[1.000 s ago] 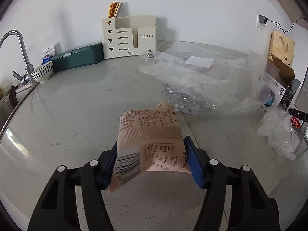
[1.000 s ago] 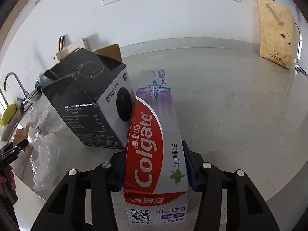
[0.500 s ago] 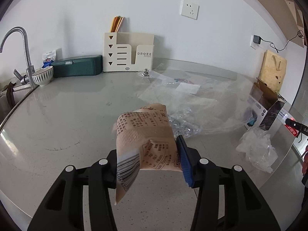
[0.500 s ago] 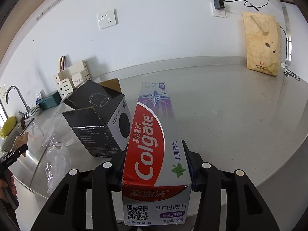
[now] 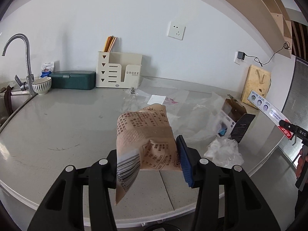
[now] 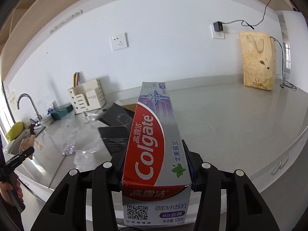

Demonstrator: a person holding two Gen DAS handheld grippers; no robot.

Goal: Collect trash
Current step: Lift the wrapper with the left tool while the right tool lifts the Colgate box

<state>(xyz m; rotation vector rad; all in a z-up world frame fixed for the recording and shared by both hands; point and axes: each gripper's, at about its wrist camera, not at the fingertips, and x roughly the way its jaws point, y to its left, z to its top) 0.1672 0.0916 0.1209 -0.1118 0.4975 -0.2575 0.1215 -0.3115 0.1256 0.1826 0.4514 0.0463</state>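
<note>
My left gripper is shut on a tan printed snack wrapper and holds it above the grey counter. My right gripper is shut on a red and silver Colgate toothpaste box, held lengthwise above the counter. The toothpaste box also shows at the right edge of the left wrist view. The wrapper and left gripper show at the far left of the right wrist view. On the counter lie clear plastic bags, a crumpled clear wrap and an open black box.
A cream organiser, a green case and a striped bowl stand along the wall by the tap and sink. A tan paper bag leans on the wall at the right. The counter's front edge is curved.
Both grippers have risen and pulled back from the counter with their loads. The counter and its clutter now lie lower and farther off in both views.
</note>
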